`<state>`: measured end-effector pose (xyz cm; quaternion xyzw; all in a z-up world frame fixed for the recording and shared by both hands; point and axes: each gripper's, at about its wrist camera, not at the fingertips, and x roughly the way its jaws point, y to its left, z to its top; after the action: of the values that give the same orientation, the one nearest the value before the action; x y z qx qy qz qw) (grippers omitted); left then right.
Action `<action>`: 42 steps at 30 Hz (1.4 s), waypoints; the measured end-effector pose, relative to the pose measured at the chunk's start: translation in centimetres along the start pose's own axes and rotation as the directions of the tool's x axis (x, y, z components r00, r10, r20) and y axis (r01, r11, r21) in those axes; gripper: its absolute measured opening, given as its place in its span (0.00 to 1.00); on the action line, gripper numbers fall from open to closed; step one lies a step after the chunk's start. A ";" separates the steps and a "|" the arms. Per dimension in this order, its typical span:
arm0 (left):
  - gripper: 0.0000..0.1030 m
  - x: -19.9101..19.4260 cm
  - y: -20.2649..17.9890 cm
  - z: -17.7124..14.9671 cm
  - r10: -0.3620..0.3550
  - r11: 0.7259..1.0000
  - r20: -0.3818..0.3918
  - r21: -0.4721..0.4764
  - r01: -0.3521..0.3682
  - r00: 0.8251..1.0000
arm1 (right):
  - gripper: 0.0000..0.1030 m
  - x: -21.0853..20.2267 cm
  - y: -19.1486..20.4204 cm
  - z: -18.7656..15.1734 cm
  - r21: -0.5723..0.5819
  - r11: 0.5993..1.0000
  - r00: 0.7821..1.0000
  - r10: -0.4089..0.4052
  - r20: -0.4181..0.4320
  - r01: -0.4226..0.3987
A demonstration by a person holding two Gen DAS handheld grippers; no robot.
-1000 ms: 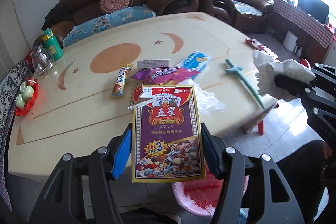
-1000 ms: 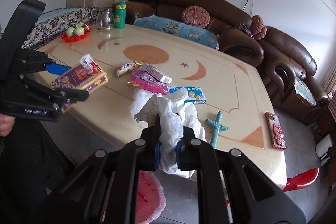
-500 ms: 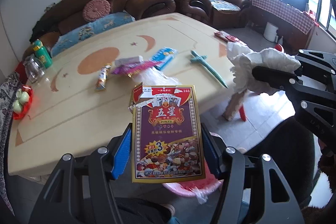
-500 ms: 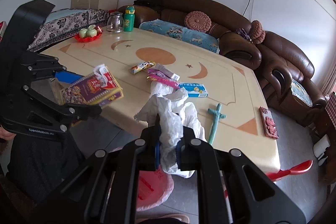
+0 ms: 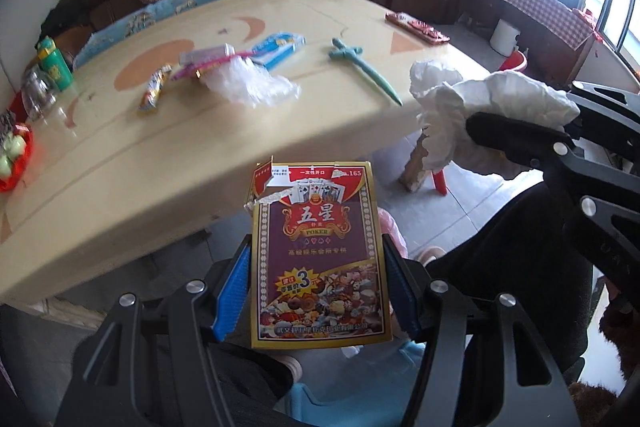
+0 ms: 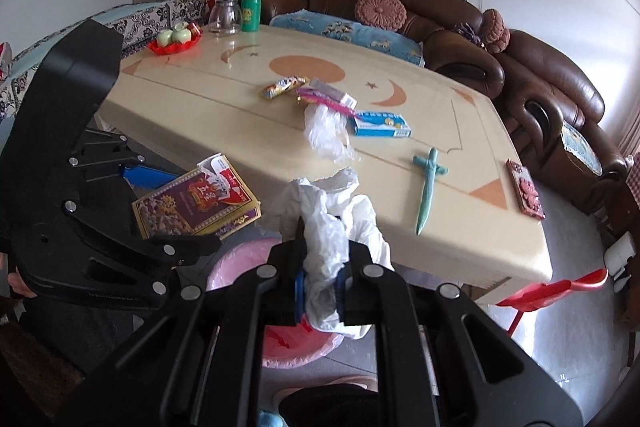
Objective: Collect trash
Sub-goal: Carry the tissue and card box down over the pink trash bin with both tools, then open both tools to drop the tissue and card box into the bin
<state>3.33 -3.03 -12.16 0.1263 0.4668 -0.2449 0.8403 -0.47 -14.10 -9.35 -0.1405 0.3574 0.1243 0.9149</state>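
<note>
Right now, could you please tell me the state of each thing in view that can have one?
Left gripper: shut on the purple poker card box.
Purple poker card box: held off the table, top flap torn open.
Right gripper: shut on the crumpled white tissue.
Crumpled white tissue: held above the pink-lined trash bin.
Pink-lined trash bin: open.
Green bottle: upright, capped.

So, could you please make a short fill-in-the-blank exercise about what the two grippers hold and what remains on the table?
1. The left gripper is shut on a poker card ____.
2. The right gripper is shut on crumpled white ____.
3. Below both grippers stands a bin with a ____ liner.
4. On the table, the toy sword is coloured ____.

Missing words: box; tissue; pink; teal
</note>
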 end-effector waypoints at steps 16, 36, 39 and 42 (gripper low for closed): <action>0.58 8.8 2.2 -1.9 -0.028 0.998 -0.178 -0.054 0.019 0.984 | 0.12 7.6 0.5 -3.6 0.033 0.998 0.983 0.059 -0.174 -0.054; 0.58 23.3 5.7 -5.7 -0.077 0.978 -0.430 -0.210 -0.017 0.900 | 0.12 21.7 1.6 -9.9 0.098 0.992 0.882 0.118 -0.456 -0.082; 0.58 24.7 6.2 -6.3 -0.087 0.974 -0.456 -0.227 -0.022 0.886 | 0.12 23.2 1.2 -10.8 0.119 0.989 0.864 0.135 -0.484 -0.088; 0.58 25.9 6.5 -6.8 -0.096 0.970 -0.478 -0.242 -0.026 0.873 | 0.12 24.2 1.3 -11.1 0.133 0.988 0.853 0.140 -0.503 -0.083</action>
<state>13.36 -2.16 -37.77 0.0722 0.6914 -0.1623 0.7003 9.46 -13.64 -34.09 -0.0986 0.6007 0.1163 0.7848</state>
